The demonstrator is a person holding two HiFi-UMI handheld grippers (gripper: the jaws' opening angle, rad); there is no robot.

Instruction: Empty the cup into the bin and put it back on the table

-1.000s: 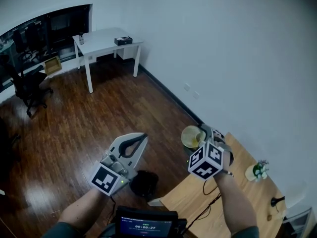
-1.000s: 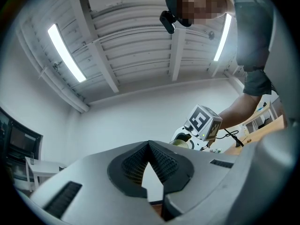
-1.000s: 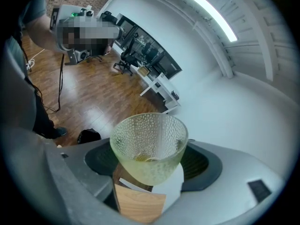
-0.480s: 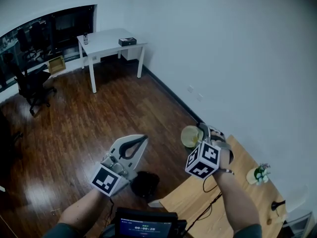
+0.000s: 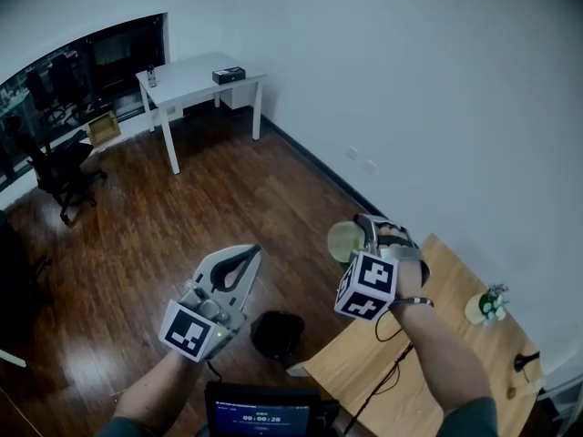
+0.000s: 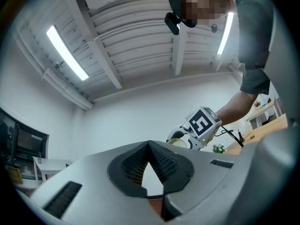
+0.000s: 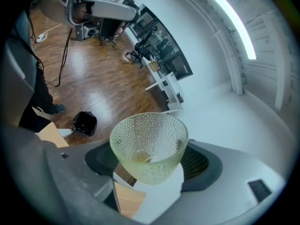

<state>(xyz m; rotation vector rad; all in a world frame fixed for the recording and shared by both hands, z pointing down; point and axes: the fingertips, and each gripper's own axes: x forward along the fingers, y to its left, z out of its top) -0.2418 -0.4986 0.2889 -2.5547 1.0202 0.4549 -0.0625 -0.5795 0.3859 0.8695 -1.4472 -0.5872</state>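
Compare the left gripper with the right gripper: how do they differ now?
The right gripper is shut on the dimpled cup; the left gripper is shut on nothing. The right gripper tilts down toward the floor; the left gripper tilts up toward the ceiling. Both are grey, two-jaw tools.

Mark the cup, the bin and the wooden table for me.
cup (image 7: pixel 149 146): right gripper view, on its dimpled inner wall.
bin (image 5: pixel 278 333): head view, on its dark middle.
wooden table (image 5: pixel 460 285): head view, on a bare part of the top.
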